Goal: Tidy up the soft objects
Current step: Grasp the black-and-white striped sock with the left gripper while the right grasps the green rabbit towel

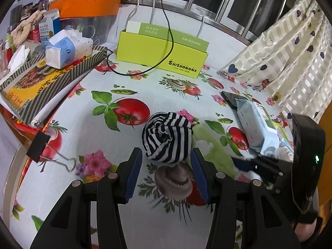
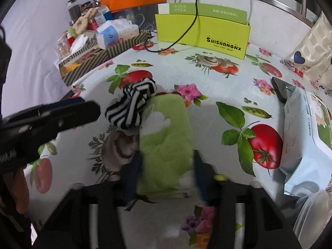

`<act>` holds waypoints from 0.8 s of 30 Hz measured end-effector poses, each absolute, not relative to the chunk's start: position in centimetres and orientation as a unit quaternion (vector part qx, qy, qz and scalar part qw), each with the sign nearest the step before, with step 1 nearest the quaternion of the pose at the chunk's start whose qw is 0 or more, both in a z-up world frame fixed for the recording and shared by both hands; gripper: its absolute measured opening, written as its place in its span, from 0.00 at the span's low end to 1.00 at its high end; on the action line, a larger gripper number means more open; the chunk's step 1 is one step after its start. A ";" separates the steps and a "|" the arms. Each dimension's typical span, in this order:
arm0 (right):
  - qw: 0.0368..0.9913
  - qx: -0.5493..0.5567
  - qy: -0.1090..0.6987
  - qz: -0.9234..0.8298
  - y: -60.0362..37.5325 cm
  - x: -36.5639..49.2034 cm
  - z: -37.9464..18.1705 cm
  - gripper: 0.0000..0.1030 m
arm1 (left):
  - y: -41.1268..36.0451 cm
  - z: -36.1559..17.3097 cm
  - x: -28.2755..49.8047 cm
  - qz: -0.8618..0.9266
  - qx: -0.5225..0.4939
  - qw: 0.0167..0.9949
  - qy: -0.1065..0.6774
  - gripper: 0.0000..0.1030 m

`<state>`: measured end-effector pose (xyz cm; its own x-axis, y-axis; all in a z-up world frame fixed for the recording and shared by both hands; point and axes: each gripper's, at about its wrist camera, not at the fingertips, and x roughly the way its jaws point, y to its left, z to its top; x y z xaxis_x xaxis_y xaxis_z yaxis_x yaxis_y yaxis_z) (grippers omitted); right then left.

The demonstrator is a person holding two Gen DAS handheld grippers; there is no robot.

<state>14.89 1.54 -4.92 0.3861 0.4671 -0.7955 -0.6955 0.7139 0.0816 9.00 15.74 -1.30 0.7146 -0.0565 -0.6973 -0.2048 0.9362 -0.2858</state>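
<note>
Striped sock between left claw tips

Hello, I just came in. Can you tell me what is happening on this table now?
A person is sorting soft things with two handheld tongs. The left tongs are open around a rolled black-and-white striped cloth, not squeezing it. The right tongs sit on either side of a folded green towel, with their fingers at its edges; the view is blurred, so a firm grip is unclear. The striped cloth leans on the towel's far left corner. Both lie on the flowery tablecloth.
</note>
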 end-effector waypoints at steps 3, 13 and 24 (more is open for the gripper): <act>0.828 -0.137 0.418 0.349 1.2 14.5 -4.5 0.34 | 16.0 -1.6 9.8 0.042 -0.180 0.908 0.376 0.48; 0.857 -0.122 0.382 0.323 -1.7 13.3 -1.7 0.34 | 15.5 -3.0 12.6 0.048 -0.167 0.905 0.389 0.48; 0.860 -0.118 0.373 0.328 -2.4 12.6 -0.8 0.34 | 13.9 -5.0 14.8 0.058 -0.123 0.901 0.413 0.48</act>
